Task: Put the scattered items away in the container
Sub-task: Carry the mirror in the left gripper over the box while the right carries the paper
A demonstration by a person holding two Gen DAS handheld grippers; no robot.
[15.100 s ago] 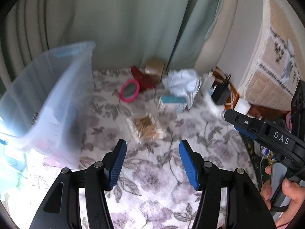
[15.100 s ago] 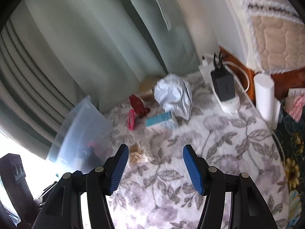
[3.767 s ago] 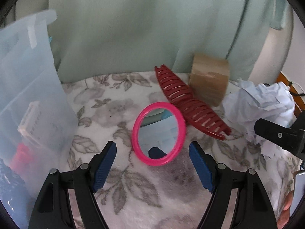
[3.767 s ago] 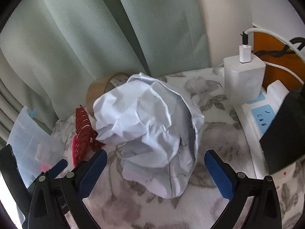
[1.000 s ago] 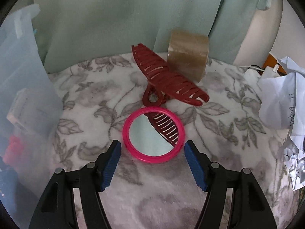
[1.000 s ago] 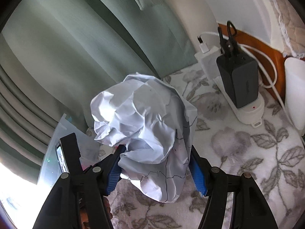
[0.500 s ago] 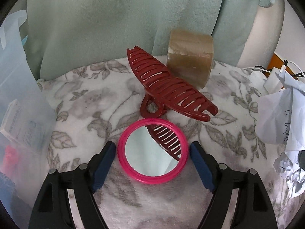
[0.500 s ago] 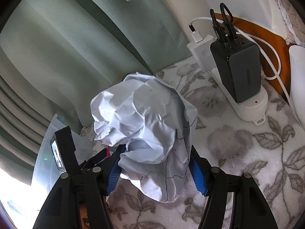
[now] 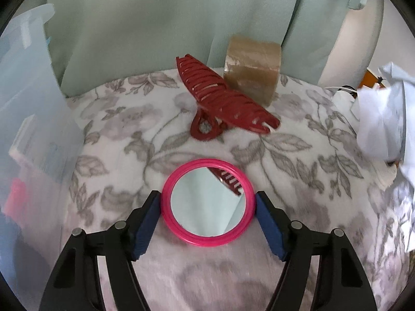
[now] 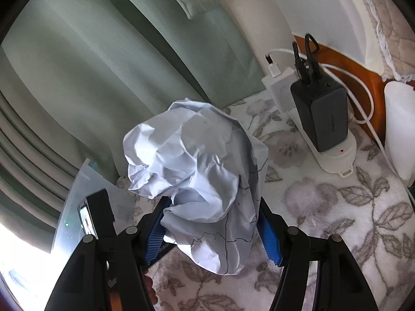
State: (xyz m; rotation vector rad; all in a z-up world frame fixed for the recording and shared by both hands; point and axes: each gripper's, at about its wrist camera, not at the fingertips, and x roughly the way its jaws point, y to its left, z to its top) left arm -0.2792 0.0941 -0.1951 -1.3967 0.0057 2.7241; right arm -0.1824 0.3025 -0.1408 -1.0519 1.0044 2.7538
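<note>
A round pink mirror [image 9: 207, 204] lies flat on the flowered cloth [image 9: 135, 134]. My left gripper [image 9: 207, 198] straddles it with its jaws closing, and both blue pads [image 9: 147, 220] meet the pink rim with no gap showing. Beyond the mirror lie a dark red hair clip [image 9: 225, 103] and a brown tape roll [image 9: 251, 70]. The clear plastic container [image 9: 31, 103] stands at the left. My right gripper [image 10: 211, 207] is shut on a big ball of crumpled white paper [image 10: 197, 165], held above the cloth. The same crumpled paper [image 9: 381, 119] shows at the right of the left wrist view.
A green curtain [image 9: 155, 26] hangs close behind the table. At the back right sits a white power strip [image 10: 334, 155] with a black charger [image 10: 321, 114], a white charger [image 10: 278, 83] and cables. A white cylinder [image 10: 399, 129] stands at the far right. Several items lie inside the container.
The left gripper has slid forward and down around the mirror, and its pads have come in to the rim. The right gripper has kept still with the paper in it.
</note>
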